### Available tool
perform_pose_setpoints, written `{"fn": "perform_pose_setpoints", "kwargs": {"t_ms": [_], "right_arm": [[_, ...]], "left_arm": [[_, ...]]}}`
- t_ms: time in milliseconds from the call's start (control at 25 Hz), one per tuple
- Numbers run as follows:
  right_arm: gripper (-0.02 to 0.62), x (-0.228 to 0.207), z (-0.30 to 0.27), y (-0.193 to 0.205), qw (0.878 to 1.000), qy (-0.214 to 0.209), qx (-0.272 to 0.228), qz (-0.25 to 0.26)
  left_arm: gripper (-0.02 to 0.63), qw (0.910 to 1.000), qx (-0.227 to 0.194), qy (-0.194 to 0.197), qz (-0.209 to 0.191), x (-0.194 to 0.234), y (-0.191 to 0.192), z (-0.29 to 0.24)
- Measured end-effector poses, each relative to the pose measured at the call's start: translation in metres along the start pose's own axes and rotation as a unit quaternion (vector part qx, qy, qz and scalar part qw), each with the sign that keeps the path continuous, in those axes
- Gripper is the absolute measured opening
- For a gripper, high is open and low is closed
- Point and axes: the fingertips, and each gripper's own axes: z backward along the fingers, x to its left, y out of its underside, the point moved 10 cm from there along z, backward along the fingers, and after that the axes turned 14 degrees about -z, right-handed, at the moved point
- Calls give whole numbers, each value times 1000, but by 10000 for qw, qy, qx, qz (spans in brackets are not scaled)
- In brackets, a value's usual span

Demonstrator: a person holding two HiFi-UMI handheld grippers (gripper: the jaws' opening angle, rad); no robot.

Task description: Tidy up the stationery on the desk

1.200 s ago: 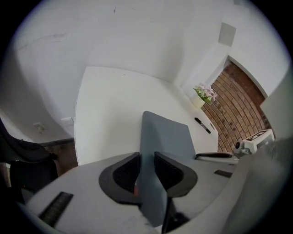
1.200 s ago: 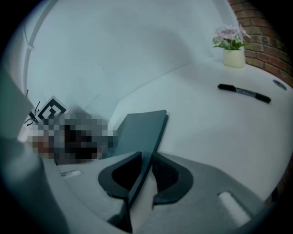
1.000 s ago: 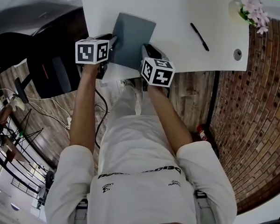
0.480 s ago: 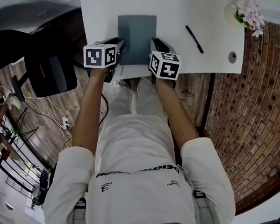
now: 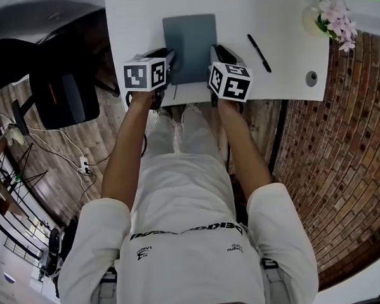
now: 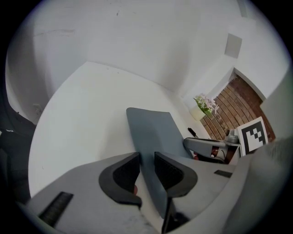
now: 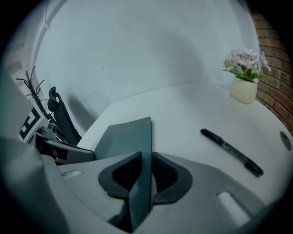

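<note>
Head view: left claw and right claw each pinch an edge of the grey notebook.

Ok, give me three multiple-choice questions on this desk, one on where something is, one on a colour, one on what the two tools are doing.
1. Where is the black marker pen relative to the flat grey-blue notebook?
A) on top of it
B) to its right, on the white desk
C) to its left

2. The flowers in the small white pot are:
A) yellow
B) red
C) pink

3. The left tool and right tool are:
A) each shut on a notebook edge
B) both open and empty
C) both on the pen

Answers: B, the pen lies on bare desk right of the notebook; C, the blooms are pink; A, each tool's view shows the notebook edge between its jaws.
</note>
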Motion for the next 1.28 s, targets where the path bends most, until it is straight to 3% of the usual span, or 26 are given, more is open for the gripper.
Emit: {"fn": "perform_pose_setpoints", "kwargs": {"t_ms": [480,840,1160,1280], "right_arm": [[66,-33,0,-25,10000,59,13,8],[69,-32,2,-25,10000,42,61,-21],[72,-34,4,-27,10000,16,41,48],[72,-36,12,-32,9999,29,-96,123]], "left_arm": [[98,9997,-204,-138,89,-25,-20,-28],[100,9994,-223,-220,142,-25,-20,-27],[99,9994,-242,-242,72,-26,-21,-25],[98,9985,-248,-446,-195,-28,-23,-18]]}}
